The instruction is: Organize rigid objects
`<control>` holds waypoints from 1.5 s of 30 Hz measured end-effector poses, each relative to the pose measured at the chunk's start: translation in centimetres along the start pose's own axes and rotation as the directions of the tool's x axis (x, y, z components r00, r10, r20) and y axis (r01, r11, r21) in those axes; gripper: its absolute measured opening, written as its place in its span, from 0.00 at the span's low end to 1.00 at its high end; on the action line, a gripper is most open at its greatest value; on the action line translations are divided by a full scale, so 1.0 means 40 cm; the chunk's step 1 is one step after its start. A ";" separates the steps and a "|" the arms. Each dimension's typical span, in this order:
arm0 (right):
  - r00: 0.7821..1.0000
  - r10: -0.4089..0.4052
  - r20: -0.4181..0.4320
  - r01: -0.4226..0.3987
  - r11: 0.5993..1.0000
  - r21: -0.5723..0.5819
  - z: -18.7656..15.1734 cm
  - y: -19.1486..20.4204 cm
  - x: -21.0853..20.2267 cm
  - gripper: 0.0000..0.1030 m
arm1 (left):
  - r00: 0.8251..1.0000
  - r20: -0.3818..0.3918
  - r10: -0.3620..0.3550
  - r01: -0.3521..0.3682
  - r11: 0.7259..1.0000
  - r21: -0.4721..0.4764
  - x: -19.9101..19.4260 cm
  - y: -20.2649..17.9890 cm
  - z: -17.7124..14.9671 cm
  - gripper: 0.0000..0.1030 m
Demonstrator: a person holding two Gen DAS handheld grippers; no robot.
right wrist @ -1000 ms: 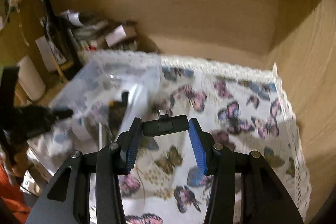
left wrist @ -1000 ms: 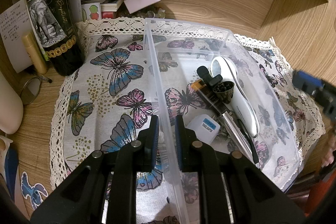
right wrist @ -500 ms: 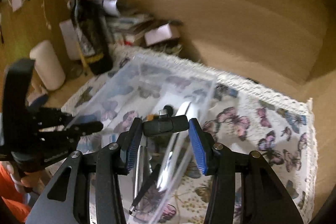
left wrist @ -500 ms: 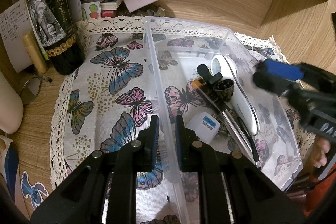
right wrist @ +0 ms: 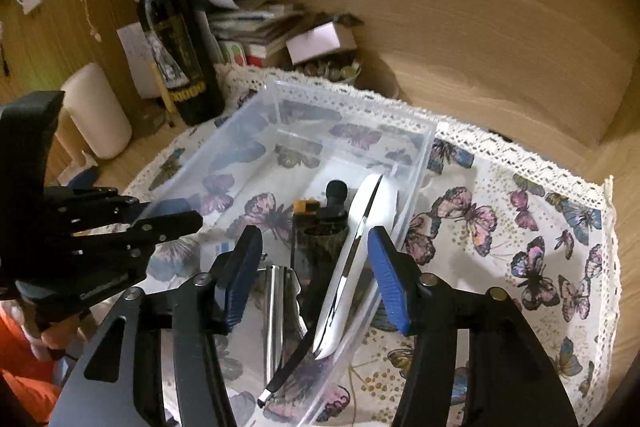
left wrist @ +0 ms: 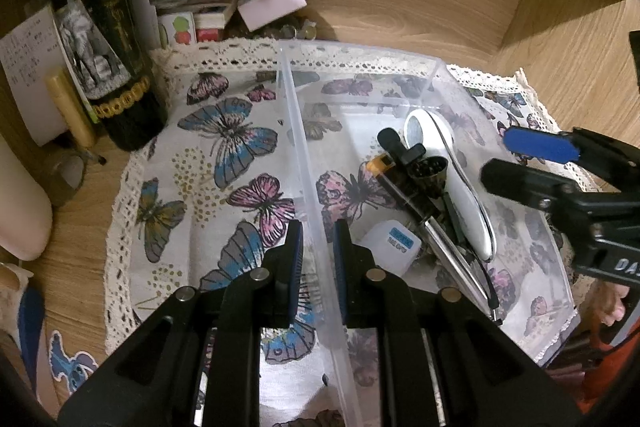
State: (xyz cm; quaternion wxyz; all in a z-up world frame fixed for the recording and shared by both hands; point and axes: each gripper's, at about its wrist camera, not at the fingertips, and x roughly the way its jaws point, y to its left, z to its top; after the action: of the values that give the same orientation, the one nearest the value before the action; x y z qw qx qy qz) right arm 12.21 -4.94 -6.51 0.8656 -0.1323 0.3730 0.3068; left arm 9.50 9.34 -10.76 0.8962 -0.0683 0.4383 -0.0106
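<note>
The left claw (left wrist: pixel 317 253) is narrowed onto the near wall of the clear plastic box (left wrist: pixel 304 163), one finger on each side. The right claw (right wrist: pixel 314 277) hangs wide and holds nothing above the box, over the white handle (right wrist: pixel 352 267) and pen (right wrist: pixel 274 319) lying inside.

opposed close views, shared bin (left wrist: pixel 400 65)

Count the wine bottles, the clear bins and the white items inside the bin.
Wine bottle: 1
Clear bin: 1
White items in the bin: 2, a handheld device and a small box
Total: 4
</note>
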 end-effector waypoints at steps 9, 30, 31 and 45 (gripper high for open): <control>0.986 -0.064 0.157 0.056 0.997 0.054 -0.017 -0.028 -0.126 0.82 | 0.984 0.171 0.052 -0.057 0.998 0.027 -0.120 -0.036 0.016 0.47; 0.895 -0.209 0.394 0.150 0.973 0.175 -0.135 -0.037 -0.354 1.00 | 0.844 0.532 0.066 -0.110 0.992 0.053 -0.360 -0.194 -0.055 0.98; 0.893 -0.210 0.398 0.152 0.973 0.173 -0.139 -0.034 -0.359 1.00 | 0.841 0.537 0.065 -0.111 0.992 0.053 -0.364 -0.197 -0.058 0.98; 0.873 -0.231 0.430 0.175 0.971 0.165 -0.163 -0.004 -0.385 1.00 | 0.828 0.558 0.054 -0.111 0.991 0.070 -0.385 -0.224 -0.078 0.99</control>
State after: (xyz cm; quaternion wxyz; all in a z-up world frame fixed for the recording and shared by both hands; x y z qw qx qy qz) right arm 0.41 -14.71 0.23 0.9617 -0.0445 0.1664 0.2132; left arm -2.08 1.32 0.61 0.9866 -0.0050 0.1609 0.0266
